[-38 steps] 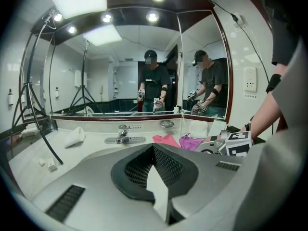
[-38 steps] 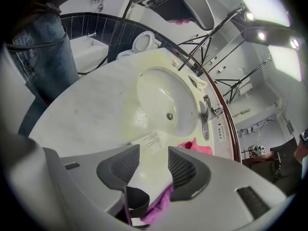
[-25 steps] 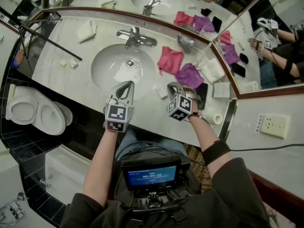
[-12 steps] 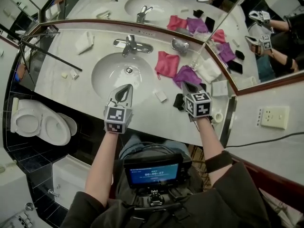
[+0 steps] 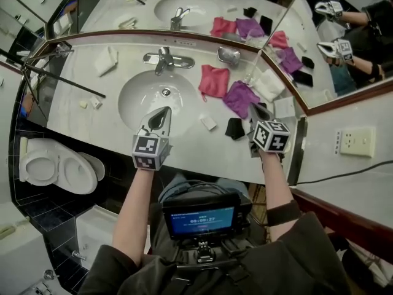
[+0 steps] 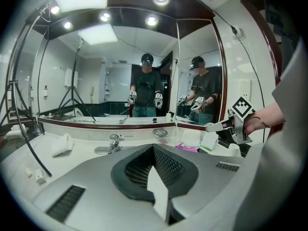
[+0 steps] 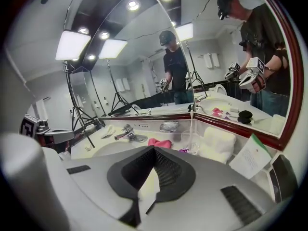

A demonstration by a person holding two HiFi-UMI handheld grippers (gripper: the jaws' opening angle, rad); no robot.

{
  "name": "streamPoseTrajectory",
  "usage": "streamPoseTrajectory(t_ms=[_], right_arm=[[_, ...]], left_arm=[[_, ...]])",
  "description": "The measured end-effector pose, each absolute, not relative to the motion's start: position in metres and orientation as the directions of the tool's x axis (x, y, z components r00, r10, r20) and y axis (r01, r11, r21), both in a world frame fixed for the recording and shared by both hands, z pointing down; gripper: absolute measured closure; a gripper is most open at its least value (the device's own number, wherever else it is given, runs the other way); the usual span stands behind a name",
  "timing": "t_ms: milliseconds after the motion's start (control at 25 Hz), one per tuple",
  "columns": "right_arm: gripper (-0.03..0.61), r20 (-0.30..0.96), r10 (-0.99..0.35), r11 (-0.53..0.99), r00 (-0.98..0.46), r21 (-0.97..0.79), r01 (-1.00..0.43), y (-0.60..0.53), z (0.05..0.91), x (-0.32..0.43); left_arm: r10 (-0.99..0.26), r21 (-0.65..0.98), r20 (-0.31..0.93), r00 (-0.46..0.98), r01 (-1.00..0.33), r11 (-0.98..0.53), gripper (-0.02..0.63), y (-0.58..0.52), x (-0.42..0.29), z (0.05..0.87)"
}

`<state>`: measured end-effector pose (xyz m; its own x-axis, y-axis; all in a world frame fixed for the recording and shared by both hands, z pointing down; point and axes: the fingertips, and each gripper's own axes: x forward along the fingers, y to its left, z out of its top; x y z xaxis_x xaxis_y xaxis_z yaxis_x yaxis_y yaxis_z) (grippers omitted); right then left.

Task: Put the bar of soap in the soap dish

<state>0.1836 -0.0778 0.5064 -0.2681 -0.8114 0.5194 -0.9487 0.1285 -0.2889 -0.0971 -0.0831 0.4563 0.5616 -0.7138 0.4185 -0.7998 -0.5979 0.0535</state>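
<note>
Seemingly pre-grasp: over the counter point(image 5: 67, 106), left gripper point(image 5: 163, 112) at the sink point(image 5: 132, 97) rim and right gripper point(image 5: 254, 109) by the purple cloth point(image 5: 241, 98) both hang clenched, empty. Soap dish point(image 5: 228, 55) sits at the mirror point(image 5: 123, 5), right of the tap point(image 5: 161, 58); bar of soap point(image 5: 209, 123) lies on the counter between the grippers. Next, I judge: open one gripper, straddle the bar.

White soap bar point(image 5: 209, 123), pink cloth point(image 5: 214, 80), purple cloth point(image 5: 241, 98)
</note>
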Motion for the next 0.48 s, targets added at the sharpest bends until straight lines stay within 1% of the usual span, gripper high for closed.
streamPoseTrajectory(t_ms=[160,400,440,480], right_arm=[[0.561,0.519,-0.814,0.12,-0.26,-0.288,-0.95,-0.077,0.506,0.189],[0.561,0.522,-0.812,0.112,-0.262,-0.301,-0.947,-0.076,0.51,0.188],[0.561,0.523,-0.811,0.11,-0.262,-0.303,-0.947,-0.075,0.511,0.188],[0.561,0.524,-0.81,0.107,-0.262,-0.306,-0.946,-0.074,0.512,0.188]], left_arm=[[-0.709,0.086,0.404,0.578,-0.796,-0.6,0.614,-0.086,-0.095,0.454],[-0.684,0.066,0.427,0.591,-0.775,-0.628,0.614,-0.087,-0.088,0.458],[-0.669,0.071,0.435,0.603,-0.764,-0.642,0.596,-0.086,-0.085,0.46],[-0.651,0.077,0.446,0.615,-0.751,-0.656,0.564,-0.085,-0.082,0.463]])
